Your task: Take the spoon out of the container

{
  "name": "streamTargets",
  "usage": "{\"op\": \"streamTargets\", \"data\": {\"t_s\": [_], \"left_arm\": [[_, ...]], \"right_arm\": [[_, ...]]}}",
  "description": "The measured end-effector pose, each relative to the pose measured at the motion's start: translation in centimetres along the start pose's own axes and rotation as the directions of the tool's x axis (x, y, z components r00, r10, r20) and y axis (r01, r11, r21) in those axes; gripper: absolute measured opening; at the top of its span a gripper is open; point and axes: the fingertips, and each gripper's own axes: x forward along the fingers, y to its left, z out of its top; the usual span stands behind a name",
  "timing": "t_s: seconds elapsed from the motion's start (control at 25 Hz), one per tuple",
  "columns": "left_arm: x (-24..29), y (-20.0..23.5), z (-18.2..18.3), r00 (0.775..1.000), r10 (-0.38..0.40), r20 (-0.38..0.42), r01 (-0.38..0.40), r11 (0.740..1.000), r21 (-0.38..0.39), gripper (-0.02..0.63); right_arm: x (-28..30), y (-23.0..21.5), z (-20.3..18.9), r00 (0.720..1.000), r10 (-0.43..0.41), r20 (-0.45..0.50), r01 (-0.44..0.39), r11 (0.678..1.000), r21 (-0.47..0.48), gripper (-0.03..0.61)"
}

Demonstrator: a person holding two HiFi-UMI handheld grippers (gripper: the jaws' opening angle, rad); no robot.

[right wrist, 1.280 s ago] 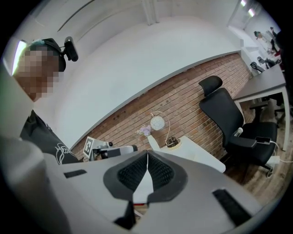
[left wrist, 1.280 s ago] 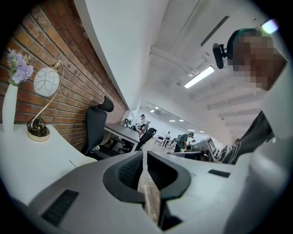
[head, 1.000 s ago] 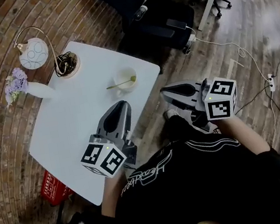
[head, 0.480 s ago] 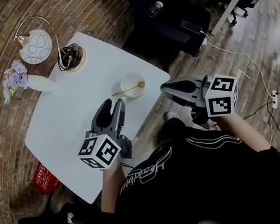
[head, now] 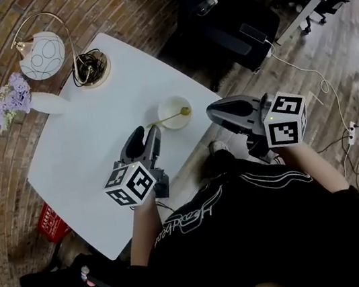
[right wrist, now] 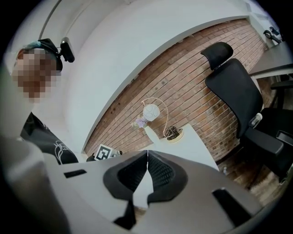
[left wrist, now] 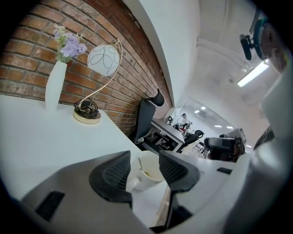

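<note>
Your left gripper (head: 145,133) is the thing nearest to you. It floats over the white table (head: 86,155), just on your side of the cup (head: 178,124), and it does not touch the cup. Its jaws are opening, and nothing is pinched between them. In the left gripper view (left wrist: 144,169), the cup (left wrist: 145,183) shows through the gap, a bit past the jaw tips.

Your right gripper (head: 211,109) is just to the right of the cup, out past the table edge and over the wood floor. Its jaws are pressed together at the tips, and the right gripper view (right wrist: 147,157) shows nothing between them.

The cup is white and stands up straight, close to the table edge. The spoon (head: 173,116) is in the cup. It leans across the top, and its thin end sticks out over the rim on the side by your left gripper. In the left gripper view the thin end of the spoon (left wrist: 139,163) pokes up at the cup's left side.

Well behind the cup and to its left is a lamp (head: 42,55) with a round white shade and a bent gold stem. Farther left of the cup is a white vase (head: 47,103) with purple flowers (head: 12,99). Behind the cup to the right, off the table, is a black chair (head: 211,4).
</note>
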Motion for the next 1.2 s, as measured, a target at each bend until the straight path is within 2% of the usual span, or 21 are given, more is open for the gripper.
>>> {"op": "streamTargets", "data": {"t_s": [0.36,0.64,0.84,1.2], "left_arm": [[2.1,1.2,-1.9,0.998,0.019,-0.058,-0.02,1.0,-0.021,0.171],[3.1,1.1,-2.3,0.998,0.002,-0.07,-0.004,1.0,-0.028,0.132],[3.6,1.1,-2.8,0.996,-0.016,-0.087,0.013,0.999,-0.032,0.078],[3.7,1.0,-2.5,0.998,-0.015,-0.067,0.012,0.999,-0.042,0.017]], "right_arm": [[0.6,-1.5,-0.1,1.0,-0.001,-0.027,0.001,1.0,0.016,-0.003],[1.0,-2.2,-0.6,0.999,-0.004,-0.039,0.006,0.999,0.032,-0.003],[0.9,-2.4,-1.1,0.999,-0.016,-0.046,0.018,0.999,0.044,-0.003],[0.6,-2.6,-1.5,0.999,-0.029,-0.041,0.031,0.998,0.051,-0.003]]}}
